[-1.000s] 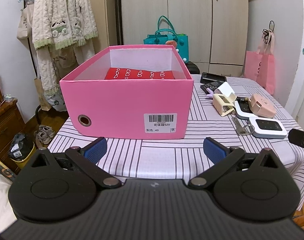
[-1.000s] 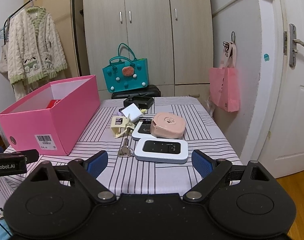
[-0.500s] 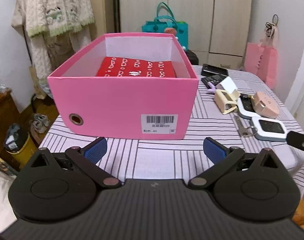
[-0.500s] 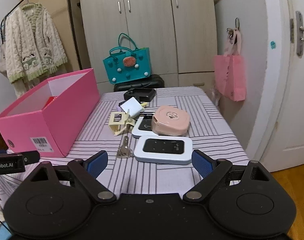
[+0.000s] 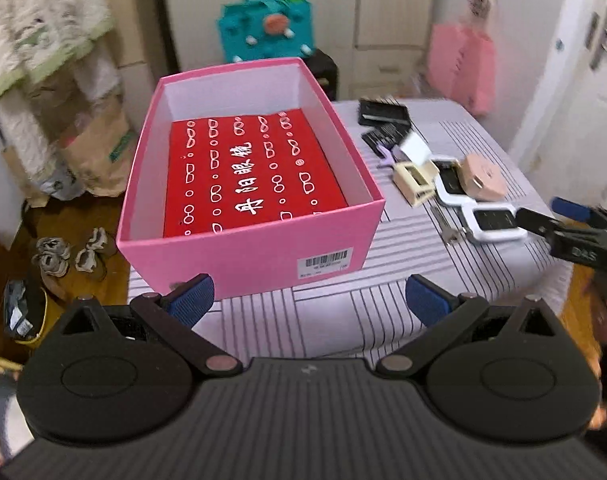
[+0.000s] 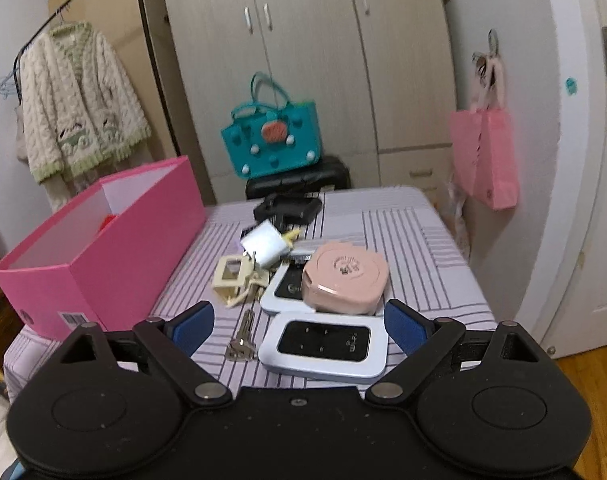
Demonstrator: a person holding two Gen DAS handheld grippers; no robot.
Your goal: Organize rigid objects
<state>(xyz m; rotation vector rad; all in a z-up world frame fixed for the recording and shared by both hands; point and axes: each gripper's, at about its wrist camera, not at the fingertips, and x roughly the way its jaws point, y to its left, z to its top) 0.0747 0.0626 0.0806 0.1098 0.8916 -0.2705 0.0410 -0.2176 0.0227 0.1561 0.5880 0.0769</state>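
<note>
Left gripper [image 5: 308, 295] has risen and tilted down since 0.5 s ago: the left view now looks into the pink box [image 5: 263, 254] from above, where before it saw mostly the front wall. Right gripper [image 6: 291, 325] has moved in closer to the pile; the nearest router sits larger and lower in frame.

Left gripper: jaws wide, holding nothing, blue pads [image 5: 191, 294] just in front of the box's near wall, lower centre of frame. Box is centre frame on the striped table [image 5: 327, 316], open top, barcode label on the near wall. Red case [image 5: 247, 176] with white print lies flat on the box floor and fills most of it.

Right gripper: jaws wide, empty, over the near table edge. White router [image 6: 323, 346] with black face lies flat between the pads, lower centre. Key [image 6: 242, 338] is just left of it. Pink case [image 6: 345, 280] lies behind the router, partly on top of a second white device [image 6: 281, 292]. Beige clip [image 6: 233, 280] is left of that device, white charger [image 6: 263, 248] behind the clip, black holder [image 6: 287, 208] furthest back, upper centre. The box sits at the left of this frame, apart from the pile.

In the left view, the pile shows at centre right, and the right gripper enters from the right edge, its tip over the router. Both frames are motion-blurred.
</note>
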